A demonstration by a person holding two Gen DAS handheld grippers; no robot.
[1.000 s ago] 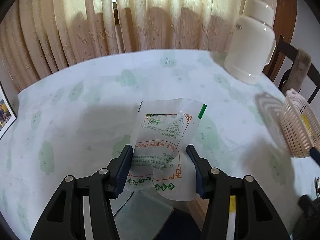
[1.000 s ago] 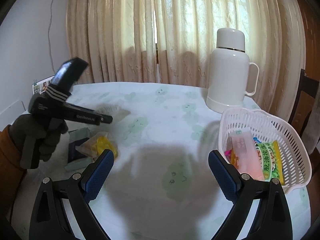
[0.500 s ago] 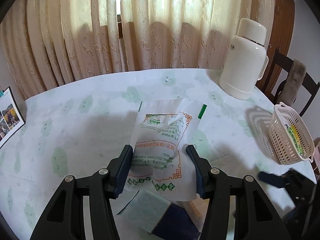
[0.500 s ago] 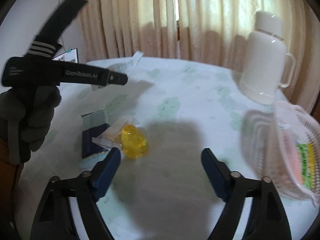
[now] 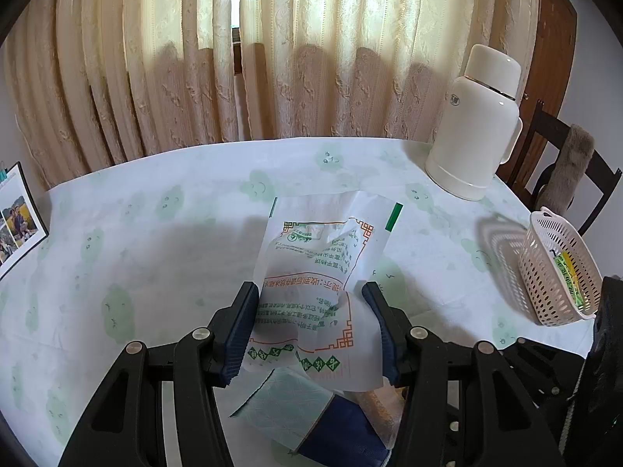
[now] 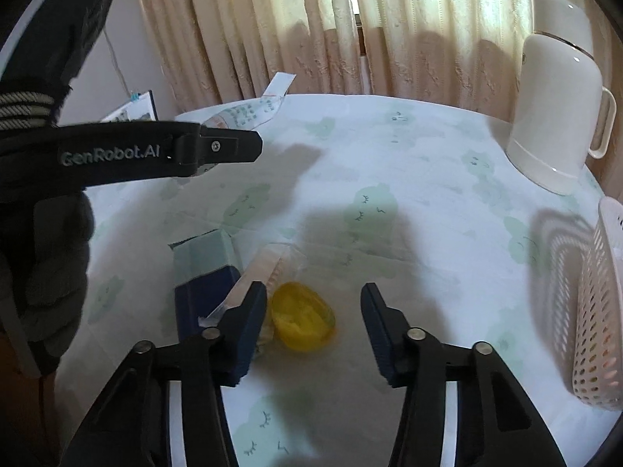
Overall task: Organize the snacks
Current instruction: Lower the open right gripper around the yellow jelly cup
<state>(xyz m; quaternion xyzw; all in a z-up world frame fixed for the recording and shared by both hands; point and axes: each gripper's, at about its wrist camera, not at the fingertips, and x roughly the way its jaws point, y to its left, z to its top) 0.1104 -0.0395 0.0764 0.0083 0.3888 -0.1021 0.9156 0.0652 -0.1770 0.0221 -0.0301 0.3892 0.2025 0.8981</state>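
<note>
Left wrist view, from left to right. A photo frame (image 5: 17, 222) stands at the left edge of the table (image 5: 155, 241). At lower centre the left gripper (image 5: 311, 327) holds a white printed snack packet (image 5: 315, 272), clamped at its lower part and raised off the cloth. Below it, at the bottom edge, lies a blue and pale green box (image 5: 311, 420). A white thermos (image 5: 475, 124) stands at upper right. The pink basket (image 5: 560, 268), holding a green packet, sits at the right edge.

Right wrist view, from left to right. A gloved hand at the left edge carries the other tool. The blue box (image 6: 202, 272) lies left of centre with a clear wrapper (image 6: 257, 272) against it. The right gripper (image 6: 313, 311) stands at lower centre. Its jaws have just been closing to a narrow gap, and the yellow jelly cup (image 6: 301, 321) sits between them, touching or nearly touching the left pad and clear of the right one. No grip is made yet.

Judgement: the step in hand is collecting loose snacks for the basket. The next move calls for closing gently on the jelly cup without crushing it, then carrying both items right to the basket.
</note>
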